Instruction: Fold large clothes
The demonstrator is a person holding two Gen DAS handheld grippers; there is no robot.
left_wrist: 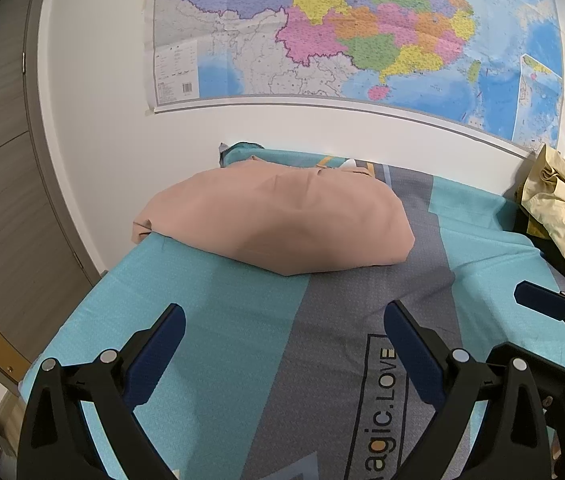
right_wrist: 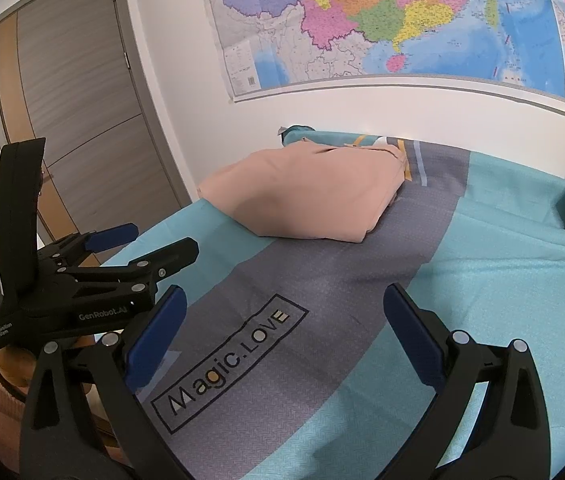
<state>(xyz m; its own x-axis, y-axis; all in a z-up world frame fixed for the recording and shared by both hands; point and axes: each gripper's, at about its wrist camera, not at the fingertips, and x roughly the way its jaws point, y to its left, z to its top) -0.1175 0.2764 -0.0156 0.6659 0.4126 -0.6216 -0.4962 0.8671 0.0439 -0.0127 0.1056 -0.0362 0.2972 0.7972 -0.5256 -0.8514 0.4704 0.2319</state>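
A folded peach-pink garment (left_wrist: 278,220) lies at the far left of the bed, near the wall; it also shows in the right wrist view (right_wrist: 306,196). My left gripper (left_wrist: 284,320) is open and empty, held above the sheet well short of the garment. My right gripper (right_wrist: 284,300) is open and empty above the grey stripe of the sheet. The left gripper also shows in the right wrist view (right_wrist: 146,240) at the left, and the right gripper's finger (left_wrist: 542,300) shows at the right edge of the left wrist view.
The bed has a teal and grey sheet (left_wrist: 222,360) printed "Magic.LOVE" (right_wrist: 230,364). A crumpled yellow-beige cloth (left_wrist: 562,208) lies at the bed's right. A map (left_wrist: 362,28) hangs on the wall behind. A grey door (right_wrist: 78,112) stands left of the bed.
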